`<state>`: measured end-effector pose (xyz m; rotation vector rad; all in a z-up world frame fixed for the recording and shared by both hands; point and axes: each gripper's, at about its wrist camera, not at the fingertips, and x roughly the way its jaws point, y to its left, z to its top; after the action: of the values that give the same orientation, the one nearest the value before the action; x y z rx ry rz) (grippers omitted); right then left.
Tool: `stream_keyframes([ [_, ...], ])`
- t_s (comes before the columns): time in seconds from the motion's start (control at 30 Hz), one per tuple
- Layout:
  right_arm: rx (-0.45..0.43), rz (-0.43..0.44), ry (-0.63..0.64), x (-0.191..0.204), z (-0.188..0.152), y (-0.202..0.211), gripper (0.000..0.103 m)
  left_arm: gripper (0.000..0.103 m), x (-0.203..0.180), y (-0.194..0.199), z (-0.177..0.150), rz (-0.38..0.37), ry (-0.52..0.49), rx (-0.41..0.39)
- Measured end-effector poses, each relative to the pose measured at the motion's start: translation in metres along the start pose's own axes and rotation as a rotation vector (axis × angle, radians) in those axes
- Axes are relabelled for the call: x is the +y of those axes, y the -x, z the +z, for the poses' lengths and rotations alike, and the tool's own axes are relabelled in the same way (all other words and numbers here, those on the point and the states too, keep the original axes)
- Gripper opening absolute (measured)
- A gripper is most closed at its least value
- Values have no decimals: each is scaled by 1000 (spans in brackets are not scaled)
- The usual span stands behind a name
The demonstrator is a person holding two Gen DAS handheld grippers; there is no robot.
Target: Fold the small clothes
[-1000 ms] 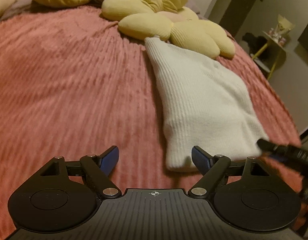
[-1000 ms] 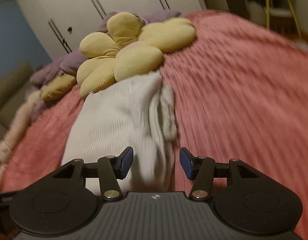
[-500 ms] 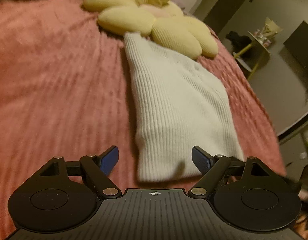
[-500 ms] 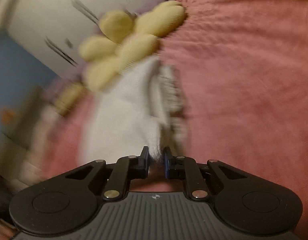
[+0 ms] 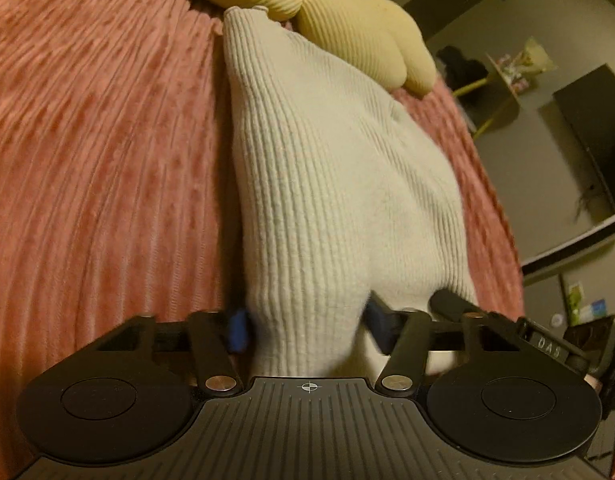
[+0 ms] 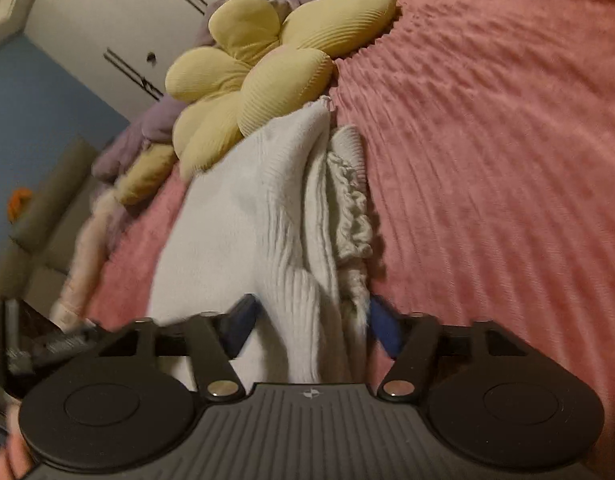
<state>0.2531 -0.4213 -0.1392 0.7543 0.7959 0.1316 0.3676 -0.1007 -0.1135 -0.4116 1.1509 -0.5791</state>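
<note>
A white ribbed knit garment (image 5: 327, 168) lies folded lengthwise on the pink bedspread (image 5: 91, 152), its far end against a yellow flower pillow (image 5: 347, 20). My left gripper (image 5: 307, 326) has its jaws apart around the garment's near left corner, cloth bunched between the blue pads. The garment also shows in the right wrist view (image 6: 243, 216), with a ruffled edge along its right side. My right gripper (image 6: 311, 320) has its jaws apart around the near right corner, cloth between the pads. The right gripper's finger shows in the left wrist view (image 5: 459, 304).
The yellow flower pillow (image 6: 259, 68) and purple cushions (image 6: 155, 120) sit at the head of the bed. The bedspread (image 6: 487, 140) spreads wide to the right. A dark screen (image 5: 591, 136) and a small side table (image 5: 503, 80) stand beyond the bed's edge.
Both grippers have moved forward onto the garment's near edge, so cloth now sits between their pads. The right gripper, nearly shut half a second ago, now stands wider.
</note>
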Motion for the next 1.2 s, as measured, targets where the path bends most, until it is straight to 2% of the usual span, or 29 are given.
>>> stream_keyframes([
  [0.13, 19, 29, -49, -2, 0, -8, 31, 38, -2, 9, 5, -10, -7, -6],
  [0.17, 24, 43, -66, -1, 0, -9, 27, 37, -3, 15, 6, -16, -7, -15],
  [0.27, 22, 147, -174, -5, -3, -5, 25, 34, 0, 36, 4, -37, -27, -61],
  [0.33, 26, 184, -183, -7, -9, -4, 25, 36, 8, 37, 2, 29, -46, -50],
  [0.37, 43, 151, -135, -3, -12, -6, 28, 38, 11, 33, 0, 74, -54, -26],
  [0.43, 64, 45, 12, 11, -20, -11, 28, 53, 9, 33, -3, 112, -84, -18],
  [0.5, 47, -3, 94, 27, -21, -4, 41, 57, 0, 45, -4, 142, -131, -68],
  [0.57, -27, -71, 180, 42, -19, 13, 56, 64, -7, 62, -2, 158, -160, -145],
  [0.6, -91, -127, 249, 53, -17, 24, 56, 69, -12, 66, 2, 176, -164, -188],
  [0.63, -143, -164, 298, 60, -16, 31, 56, 71, -17, 66, 7, 206, -165, -237],
  [0.7, -225, -231, 371, 78, -10, 32, 54, 71, -23, 57, 14, 247, -158, -262],
  [0.77, -234, -265, 432, 96, -4, 17, 31, 69, -26, 37, 19, 299, -158, -260],
  [0.83, -238, -260, 516, 111, -3, -3, 24, 69, -24, 20, 20, 330, -163, -232],
  [0.87, -244, -282, 583, 118, -5, -15, 22, 69, -20, 21, 17, 323, -155, -229],
  [0.93, -246, -373, 667, 121, -11, -35, 19, 73, -19, 15, 16, 317, -163, -227],
  [1.03, -213, -497, 679, 97, -13, -57, 19, 80, -24, -1, 12, 317, -206, -200],
  [1.07, -219, -507, 664, 88, -12, -61, 19, 81, -23, -4, 12, 319, -201, -199],
  [1.13, -214, -458, 582, 76, -3, -56, 19, 79, -19, 1, 17, 287, -161, -193],
  [1.2, -201, -403, 537, 75, 6, -43, 28, 77, -8, 13, 21, 216, -92, -191],
])
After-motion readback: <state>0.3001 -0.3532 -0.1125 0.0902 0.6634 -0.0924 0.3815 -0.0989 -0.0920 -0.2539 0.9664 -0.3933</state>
